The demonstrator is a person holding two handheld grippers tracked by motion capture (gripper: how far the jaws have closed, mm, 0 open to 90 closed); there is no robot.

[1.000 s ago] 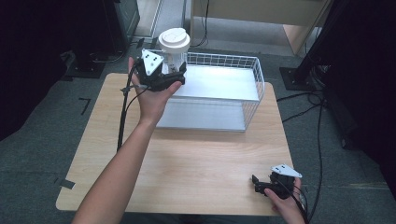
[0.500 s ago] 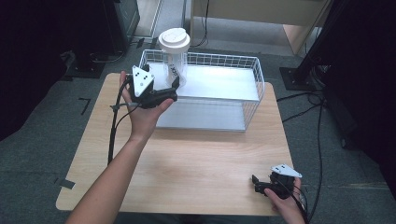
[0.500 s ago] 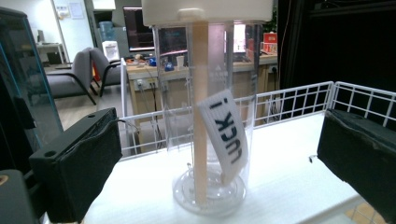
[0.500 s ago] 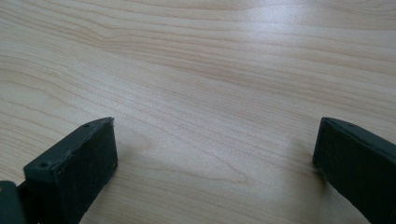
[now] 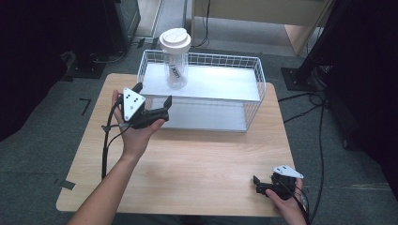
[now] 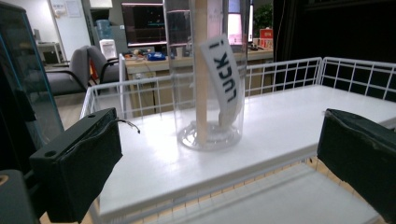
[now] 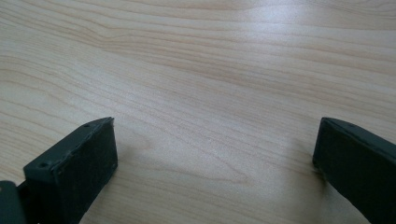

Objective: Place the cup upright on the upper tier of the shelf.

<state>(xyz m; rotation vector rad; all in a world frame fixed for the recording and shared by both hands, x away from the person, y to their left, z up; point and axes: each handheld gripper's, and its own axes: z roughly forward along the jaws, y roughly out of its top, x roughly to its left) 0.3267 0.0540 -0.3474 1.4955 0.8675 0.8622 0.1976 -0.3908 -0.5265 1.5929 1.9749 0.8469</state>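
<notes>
A clear tumbler [image 5: 175, 56] with a white lid stands upright on the white top shelf [image 5: 220, 84] of a wire rack at the table's far side. My left gripper [image 5: 153, 94] hovers just in front of the rack's left corner, open and holding nothing, a short way off the tumbler. In the left gripper view the tumbler [image 6: 208, 93], with a strip reading "LUCK!" inside it, rises beyond the wide-apart jaws of the left gripper [image 6: 219, 140]. My right gripper [image 5: 256, 184] rests low at the table's near right, open over bare wood, as the right gripper view [image 7: 215, 149] confirms.
The white wire rack [image 5: 257, 70] has a raised rim and a lower level [image 5: 206, 117] under the shelf. The wooden table [image 5: 197, 159] stretches between both hands. Cables [image 5: 321, 140] hang off the right side. Dark furniture stands beyond the table.
My left gripper has let go of the tumbler and drawn back toward me and to the left. The tumbler stays standing on the shelf. The right gripper has not moved.
</notes>
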